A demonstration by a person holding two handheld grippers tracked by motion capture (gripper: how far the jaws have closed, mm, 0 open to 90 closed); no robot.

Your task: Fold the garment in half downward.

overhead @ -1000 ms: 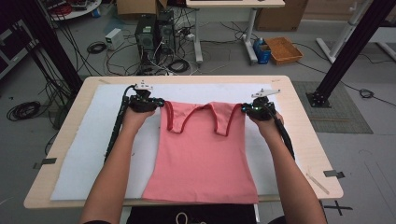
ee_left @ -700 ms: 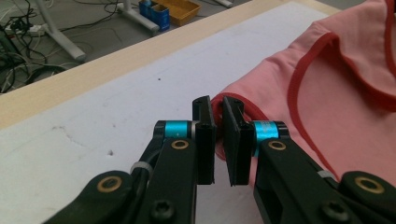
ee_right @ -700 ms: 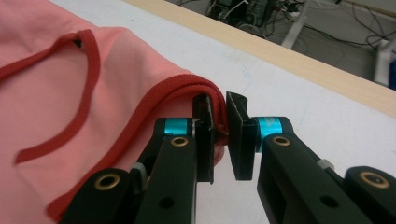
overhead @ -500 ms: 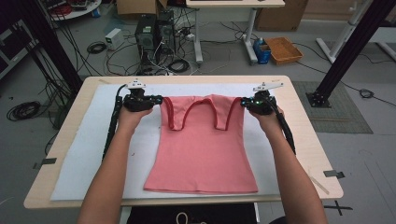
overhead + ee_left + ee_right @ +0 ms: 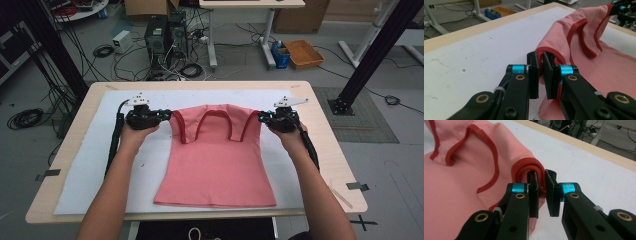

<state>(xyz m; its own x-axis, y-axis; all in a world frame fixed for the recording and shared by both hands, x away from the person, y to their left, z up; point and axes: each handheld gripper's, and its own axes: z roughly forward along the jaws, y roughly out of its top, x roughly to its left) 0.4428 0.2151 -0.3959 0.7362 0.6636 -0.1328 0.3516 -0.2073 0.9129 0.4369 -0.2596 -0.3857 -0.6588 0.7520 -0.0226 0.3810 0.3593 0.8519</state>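
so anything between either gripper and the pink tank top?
Nothing visible. The left gripper and right gripper each already pinch a red-trimmed shoulder strap of the pink fabric tank top lying on the white mat.

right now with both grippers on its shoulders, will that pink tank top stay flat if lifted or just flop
Probably flop: the pink tank top already sags and folds between the left gripper and right gripper. It looks thin and light, so it should lift easily. The red trim bunches between the fingers, so the grip likely holds, though the hem would drag.
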